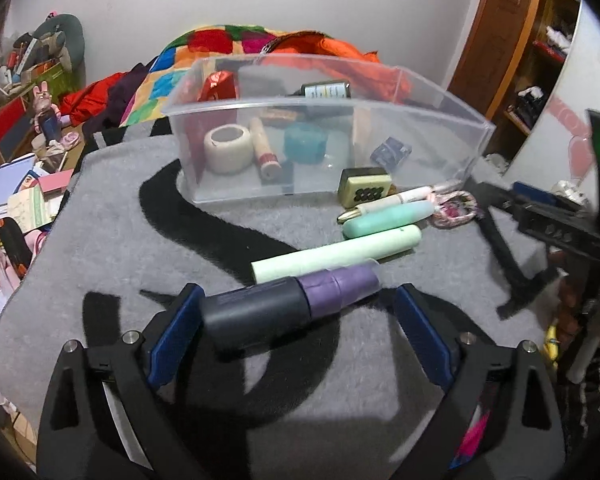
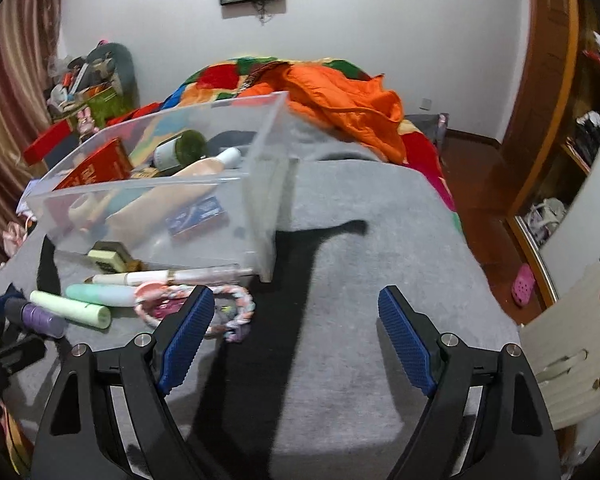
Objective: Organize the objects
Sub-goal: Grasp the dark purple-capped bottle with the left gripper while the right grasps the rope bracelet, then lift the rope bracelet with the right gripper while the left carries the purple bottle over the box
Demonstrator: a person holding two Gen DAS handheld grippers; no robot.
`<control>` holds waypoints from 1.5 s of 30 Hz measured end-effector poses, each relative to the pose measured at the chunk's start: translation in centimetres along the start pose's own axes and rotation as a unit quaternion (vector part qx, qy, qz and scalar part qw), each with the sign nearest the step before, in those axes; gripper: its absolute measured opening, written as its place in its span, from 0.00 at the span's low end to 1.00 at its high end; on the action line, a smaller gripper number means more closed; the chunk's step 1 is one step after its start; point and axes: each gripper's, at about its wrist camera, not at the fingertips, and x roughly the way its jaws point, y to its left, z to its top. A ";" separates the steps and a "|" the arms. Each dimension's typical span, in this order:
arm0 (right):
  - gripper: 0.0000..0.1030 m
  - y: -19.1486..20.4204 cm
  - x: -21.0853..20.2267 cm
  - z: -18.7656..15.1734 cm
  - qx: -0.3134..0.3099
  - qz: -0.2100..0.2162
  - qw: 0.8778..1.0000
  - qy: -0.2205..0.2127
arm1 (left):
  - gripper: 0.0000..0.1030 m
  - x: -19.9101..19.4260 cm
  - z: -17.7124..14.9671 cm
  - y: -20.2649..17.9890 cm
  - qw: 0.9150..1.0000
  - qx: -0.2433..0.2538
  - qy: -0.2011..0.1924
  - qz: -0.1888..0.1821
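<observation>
A clear plastic bin (image 1: 440, 116) stands on the grey mat (image 1: 112, 248) and holds a tape roll (image 1: 228, 149), a teal jar, a tube and bottles. In front of it lie a dark bottle with a purple clear cap (image 1: 284, 304), a pale green tube (image 1: 336, 254), a mint tube (image 1: 388, 218), a white pen (image 1: 396, 199), a mahjong tile (image 1: 365, 186) and a braided hair tie (image 1: 456, 210). My left gripper (image 1: 298, 320) is open with the dark bottle lying between its fingers, touching the left pad. My right gripper (image 2: 296, 332) is open and empty over the mat, its left finger beside the hair tie (image 2: 236, 308).
Colourful quilt and orange jacket (image 2: 340, 96) lie behind the bin (image 2: 260, 208). Clutter of books and toys (image 1: 16, 200) sits off the mat's left edge. A wooden wardrobe (image 2: 548, 80) and a white cabinet stand at the right. The right gripper's body (image 1: 556, 220) shows at the right of the left wrist view.
</observation>
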 end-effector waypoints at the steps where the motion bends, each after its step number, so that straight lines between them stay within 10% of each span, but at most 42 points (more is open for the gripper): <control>1: 0.79 -0.3 -0.1 0.0 0.005 -0.004 1.000 -0.002 | 0.93 0.2 0.0 -0.2 1.000 0.001 -0.003 0.008; 14: 0.53 0.4 1.8 -0.1 -0.021 0.046 0.998 0.041 | 0.88 0.1 -0.6 -0.2 0.999 -0.017 -0.030 0.029; 20: 0.11 0.3 2.0 -0.1 -0.012 0.074 0.996 0.044 | 0.88 -0.7 -1.0 -0.3 0.999 -0.021 -0.038 0.015; 45: 0.06 0.9 -9.0 2.2 -0.009 0.105 0.990 -0.096 | 0.88 -6.3 0.4 -0.8 0.994 -0.020 -0.105 -0.009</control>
